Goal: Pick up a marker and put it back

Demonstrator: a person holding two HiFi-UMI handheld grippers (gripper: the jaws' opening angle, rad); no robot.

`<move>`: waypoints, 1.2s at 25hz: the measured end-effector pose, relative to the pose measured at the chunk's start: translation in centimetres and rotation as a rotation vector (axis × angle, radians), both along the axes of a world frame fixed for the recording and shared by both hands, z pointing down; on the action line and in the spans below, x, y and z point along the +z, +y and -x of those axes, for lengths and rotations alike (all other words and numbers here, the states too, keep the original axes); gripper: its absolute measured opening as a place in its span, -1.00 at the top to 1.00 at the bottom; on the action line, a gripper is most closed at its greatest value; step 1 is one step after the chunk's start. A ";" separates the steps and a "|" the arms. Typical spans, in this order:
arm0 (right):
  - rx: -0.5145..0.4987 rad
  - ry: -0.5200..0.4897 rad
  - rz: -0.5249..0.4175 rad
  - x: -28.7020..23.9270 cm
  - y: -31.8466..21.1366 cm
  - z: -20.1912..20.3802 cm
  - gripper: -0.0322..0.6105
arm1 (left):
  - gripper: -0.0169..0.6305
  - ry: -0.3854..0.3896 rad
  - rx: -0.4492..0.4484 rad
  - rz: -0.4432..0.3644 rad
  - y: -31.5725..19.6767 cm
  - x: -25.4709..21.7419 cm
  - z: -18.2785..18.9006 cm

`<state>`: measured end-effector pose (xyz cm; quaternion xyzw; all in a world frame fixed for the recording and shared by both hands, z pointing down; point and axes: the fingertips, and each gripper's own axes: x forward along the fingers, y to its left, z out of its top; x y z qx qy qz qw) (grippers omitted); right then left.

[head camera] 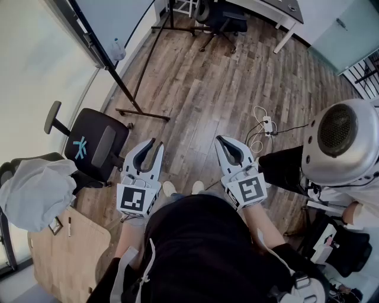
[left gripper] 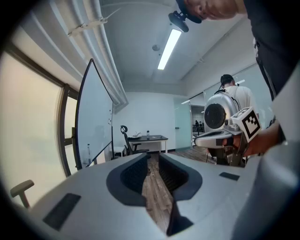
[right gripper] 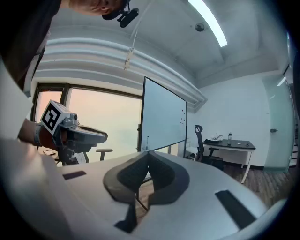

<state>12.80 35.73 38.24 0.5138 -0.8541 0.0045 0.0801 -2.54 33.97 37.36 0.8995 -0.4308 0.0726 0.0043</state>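
1. Status: L gripper (head camera: pixel 152 148) is held at waist level. In the left gripper view (left gripper: pixel 153 157) its jaws stand a narrow slot apart, w/ only floorboards (left gripper: pixel 157 197) showing through. Nothing is gripped. R gripper (head camera: pixel 224 142) has its jaw tips meeting (right gripper: pixel 148 153), w/ nothing between them.
2. Task item: a thin dark stick, prob. the marker (head camera: pixel 68 226), lies on the wooden table (head camera: pixel 77 263) at the head view's lower left. It is too small to confirm. It is well apart from both grippers, off to the person's left. Neither gripper view shows it. Task judged not begun.
3. Risk, wrong target: a small square item (head camera: pixel 55 225) sits just beside the stick. A bottle-like object (head camera: pixel 116 50) sits on the whiteboard (head camera: pixel 118 18) ledge. Either could be taken by mistake if ID is made at a glance.
4. Risk, approach: the office chair (head camera: pixel 95 148) and a white cloth (head camera: pixel 35 192) crowd the table's near side. A quick left turn could clip either one.
5. Risk, grasp: the L slot looks too tight for a sure straddle. If it is not widened before descent, a tip may nudge the stick, and a round body would roll toward the table edge. R would have to be opened first.
6. Risk, surroundings: a second person (head camera: pixel 343 142) stands close on the right, and cables (head camera: pixel 260 127) lie on the floor ahead. Trip or bump is possible if the person steps w/o looking.
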 end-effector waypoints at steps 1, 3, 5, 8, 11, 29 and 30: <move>-0.003 0.003 -0.001 -0.1 0.2 0.8 0.86 | 0.70 0.008 0.006 -0.002 0.2 0.3 0.8; -0.005 0.006 -0.002 -0.4 0.5 2.3 0.86 | 0.70 0.017 0.014 -0.002 0.6 0.7 2.3; -0.003 0.006 0.001 -0.4 0.5 3.5 0.86 | 0.70 0.018 0.015 -0.002 0.6 0.9 3.6; 0.001 0.011 0.002 -0.6 0.2 5.1 0.86 | 0.70 0.024 0.012 -0.006 0.4 0.7 5.3; 0.002 -0.007 0.003 -0.7 -0.2 6.8 0.86 | 0.70 0.030 0.007 -0.003 -0.2 0.8 7.2; 0.059 0.012 0.027 1.6 -8.1 10.4 0.85 | 0.70 0.035 -0.006 0.015 -7.3 3.6 12.9; 0.055 0.009 0.024 1.6 -9.1 10.3 0.85 | 0.70 0.031 -0.008 0.017 -8.2 3.7 12.8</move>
